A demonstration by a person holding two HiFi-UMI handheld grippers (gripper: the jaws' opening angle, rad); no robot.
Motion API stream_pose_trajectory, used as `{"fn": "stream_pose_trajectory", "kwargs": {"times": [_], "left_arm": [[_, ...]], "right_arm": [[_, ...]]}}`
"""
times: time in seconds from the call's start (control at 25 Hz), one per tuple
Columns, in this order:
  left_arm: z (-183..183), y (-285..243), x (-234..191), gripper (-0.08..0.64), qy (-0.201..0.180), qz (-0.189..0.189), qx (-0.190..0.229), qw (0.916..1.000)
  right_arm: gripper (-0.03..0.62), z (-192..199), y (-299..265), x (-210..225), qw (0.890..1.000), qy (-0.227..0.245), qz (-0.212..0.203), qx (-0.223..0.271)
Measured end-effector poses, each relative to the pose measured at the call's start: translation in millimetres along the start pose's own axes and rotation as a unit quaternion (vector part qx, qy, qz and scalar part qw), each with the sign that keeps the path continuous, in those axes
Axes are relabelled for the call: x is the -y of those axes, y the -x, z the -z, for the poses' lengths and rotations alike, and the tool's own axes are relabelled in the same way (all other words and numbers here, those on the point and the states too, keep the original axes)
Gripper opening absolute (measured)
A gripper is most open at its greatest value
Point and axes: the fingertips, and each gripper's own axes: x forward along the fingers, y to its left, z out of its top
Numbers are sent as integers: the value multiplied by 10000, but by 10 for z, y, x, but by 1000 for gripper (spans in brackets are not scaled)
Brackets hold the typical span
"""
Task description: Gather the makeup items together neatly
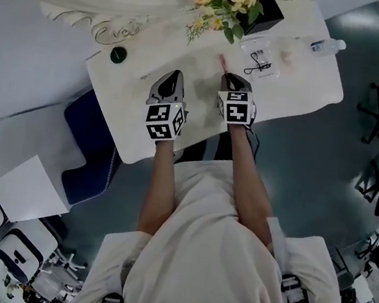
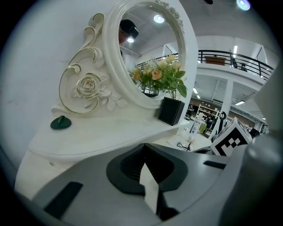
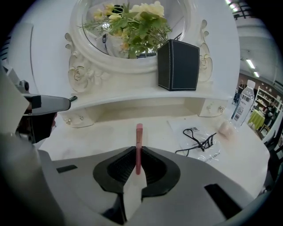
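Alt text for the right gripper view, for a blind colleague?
The right gripper has its jaws closed on a slim pink stick over the white table. To its right lies an eyelash curler; a black box stands on the shelf behind.

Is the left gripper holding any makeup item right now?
No: in the left gripper view, the left gripper has its jaws closed together with nothing between them.
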Motion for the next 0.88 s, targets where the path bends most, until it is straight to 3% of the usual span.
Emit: {"fn": "stream_pose_trajectory", "kwargs": {"times": [0.64,0.88], "left_arm": [[195,438,-127,14,-69,58,-32,10000],[257,554,-258,14,58,-24,1,10000]], "right_arm": [[72,165,80,-928,9972,337,-666,52],[72,284,102,-1195,9943,479,-943,-137]]}}
